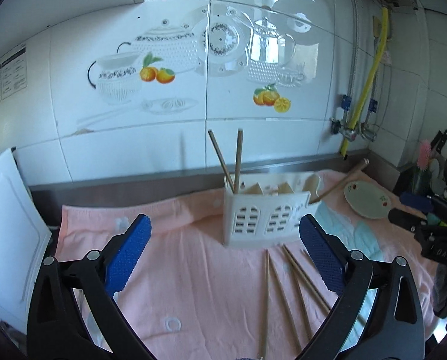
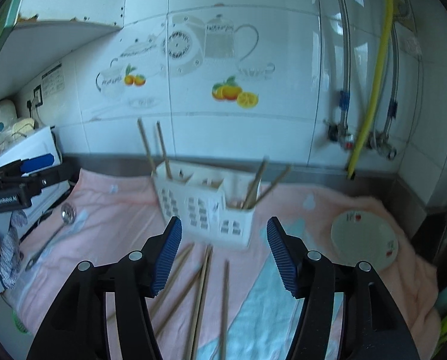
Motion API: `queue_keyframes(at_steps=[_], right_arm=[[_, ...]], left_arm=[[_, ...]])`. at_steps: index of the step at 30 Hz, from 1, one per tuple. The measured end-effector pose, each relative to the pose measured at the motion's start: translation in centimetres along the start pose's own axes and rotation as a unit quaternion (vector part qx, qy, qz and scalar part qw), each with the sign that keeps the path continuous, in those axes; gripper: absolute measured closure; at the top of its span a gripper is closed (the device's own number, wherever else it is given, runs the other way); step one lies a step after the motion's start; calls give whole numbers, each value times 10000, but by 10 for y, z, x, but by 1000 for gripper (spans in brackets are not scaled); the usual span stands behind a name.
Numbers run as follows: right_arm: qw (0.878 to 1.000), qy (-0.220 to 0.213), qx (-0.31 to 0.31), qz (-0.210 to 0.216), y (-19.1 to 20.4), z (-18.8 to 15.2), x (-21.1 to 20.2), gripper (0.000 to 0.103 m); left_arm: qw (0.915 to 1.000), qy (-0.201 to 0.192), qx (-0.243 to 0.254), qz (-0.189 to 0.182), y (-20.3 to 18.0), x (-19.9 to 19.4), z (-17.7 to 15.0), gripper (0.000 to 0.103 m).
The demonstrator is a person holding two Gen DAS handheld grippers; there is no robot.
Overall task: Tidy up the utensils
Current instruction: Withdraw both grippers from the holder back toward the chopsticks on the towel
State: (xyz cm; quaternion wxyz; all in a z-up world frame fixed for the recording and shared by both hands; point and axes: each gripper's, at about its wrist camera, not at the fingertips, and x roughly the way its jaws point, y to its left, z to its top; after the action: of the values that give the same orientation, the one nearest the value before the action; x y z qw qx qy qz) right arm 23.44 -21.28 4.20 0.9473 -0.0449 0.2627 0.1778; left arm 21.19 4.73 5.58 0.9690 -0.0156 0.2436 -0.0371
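Note:
A white plastic utensil holder (image 1: 265, 213) (image 2: 205, 210) stands on the pink towel (image 1: 193, 270) (image 2: 121, 210). Two chopsticks (image 1: 237, 162) (image 2: 161, 150) stand upright in its left compartment; two wooden handles (image 2: 265, 183) lean in its right one. Several loose chopsticks (image 1: 286, 288) (image 2: 202, 297) lie on the towel in front of the holder. A metal ladle (image 2: 52, 234) lies at the left. My left gripper (image 1: 225, 231) is open and empty, above the towel before the holder. My right gripper (image 2: 225, 231) is open and empty, above the loose chopsticks.
A pale green dish (image 1: 367, 201) (image 2: 364, 240) sits on the towel at the right. A white board (image 1: 7, 228) stands at the left. Tiled wall, steel backsplash and yellow hose (image 1: 370, 72) lie behind. Dark clutter (image 1: 433, 177) fills the right corner.

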Motion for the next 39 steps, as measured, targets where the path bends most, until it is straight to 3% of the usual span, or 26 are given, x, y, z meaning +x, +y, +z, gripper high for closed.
queue_keyframes(at_steps=[10, 18, 26, 39], right_arm=[[9989, 384, 271, 55, 6, -77, 4, 46], [9969, 717, 302, 101, 14, -118, 17, 46], [9928, 1118, 391, 182, 12, -143, 38, 66], [9878, 1471, 335, 390, 18, -156, 66, 81]], left_arm=[[9995, 224, -205, 25, 1, -9, -59, 5], [9976, 573, -383, 68, 3, -4, -99, 5], [9966, 689, -333, 320, 6, -5, -117, 5], [9932, 893, -584, 463, 23, -3, -138, 5]])
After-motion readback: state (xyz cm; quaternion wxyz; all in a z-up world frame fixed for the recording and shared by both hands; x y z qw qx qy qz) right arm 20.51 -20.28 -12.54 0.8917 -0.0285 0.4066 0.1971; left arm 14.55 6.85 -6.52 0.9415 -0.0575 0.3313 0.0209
